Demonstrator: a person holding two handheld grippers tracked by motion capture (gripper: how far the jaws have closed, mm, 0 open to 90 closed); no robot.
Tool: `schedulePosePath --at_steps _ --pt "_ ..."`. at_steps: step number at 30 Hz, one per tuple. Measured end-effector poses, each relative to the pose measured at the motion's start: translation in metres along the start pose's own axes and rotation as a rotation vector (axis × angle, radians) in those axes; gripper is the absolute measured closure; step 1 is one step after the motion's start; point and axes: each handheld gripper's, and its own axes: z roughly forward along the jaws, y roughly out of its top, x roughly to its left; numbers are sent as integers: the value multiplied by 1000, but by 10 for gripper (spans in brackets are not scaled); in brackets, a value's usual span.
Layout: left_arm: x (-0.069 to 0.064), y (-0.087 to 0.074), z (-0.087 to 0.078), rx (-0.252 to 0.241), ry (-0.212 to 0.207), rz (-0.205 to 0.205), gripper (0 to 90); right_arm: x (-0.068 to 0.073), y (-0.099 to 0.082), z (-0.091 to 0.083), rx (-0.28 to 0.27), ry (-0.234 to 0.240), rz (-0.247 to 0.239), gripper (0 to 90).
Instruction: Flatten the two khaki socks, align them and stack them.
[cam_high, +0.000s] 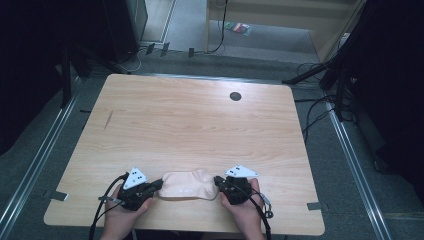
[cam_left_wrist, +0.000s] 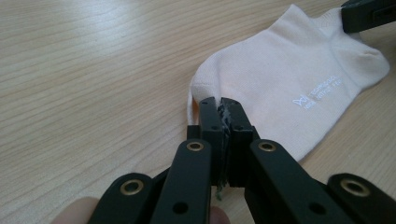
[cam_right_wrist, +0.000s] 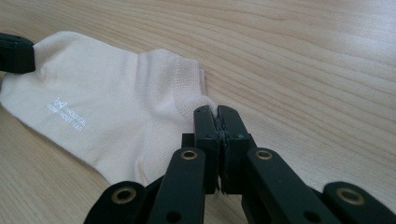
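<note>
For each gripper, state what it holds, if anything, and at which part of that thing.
Both hold the cream sock. The left gripper pinches its toe-end edge; the right gripper pinches the ribbed cuff edge at the opposite end.

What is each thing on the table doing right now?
Sock: cream, lying flat near the table's front edge, pinched at both ends.
Left gripper: fingers shut on one end of the sock.
Right gripper: fingers shut on the sock's cuff end.
Table: light wood, the sock lying on it.
</note>
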Motion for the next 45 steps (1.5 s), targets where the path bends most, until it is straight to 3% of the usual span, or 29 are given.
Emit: schedulePosePath --at_steps 7,11,12,13,15,16,19,20,23,26,28,31,34,45 --pt "0 -2 3 12 5 18 891 -1 -2 1 0 0 6 884" --pt "0 -2 2 2 12 14 852 -2 -3 1 -8 8 12 836" --pt "0 -2 2 -9 3 10 810 -2 -3 1 -9 17 18 782" --pt "3 -2 0 -32 -22 -3 718 -4 -4 0 -32 44 23 664" --pt "4 -2 -1 -55 -33 -9 638 -5 -4 0 -41 51 26 610" --pt "8 -2 -4 -99 -40 -21 572 -6 -3 -2 -72 45 29 484" --pt "11 -1 -6 -123 -18 -39 334 -8 -2 -4 -97 39 26 367" --pt "14 1 -9 -138 10 -57 252 -9 -1 -5 -110 37 23 338" --pt "20 2 -14 -176 38 -82 129 -12 -1 -9 -144 26 21 254" --pt "27 2 -20 -206 69 -99 121 -16 -1 -13 -160 4 9 195" --pt "34 1 -23 -215 59 -119 108 -21 -1 -16 -177 -1 20 143" --pt "40 1 -26 -222 60 -128 106 -27 -2 -22 -201 -25 28 141" --pt "49 0 -30 -240 96 -133 106 -32 -2 -26 -220 -27 44 140" --pt "81 -6 -44 -259 189 -161 107 -67 -9 -50 -281 -128 71 140"
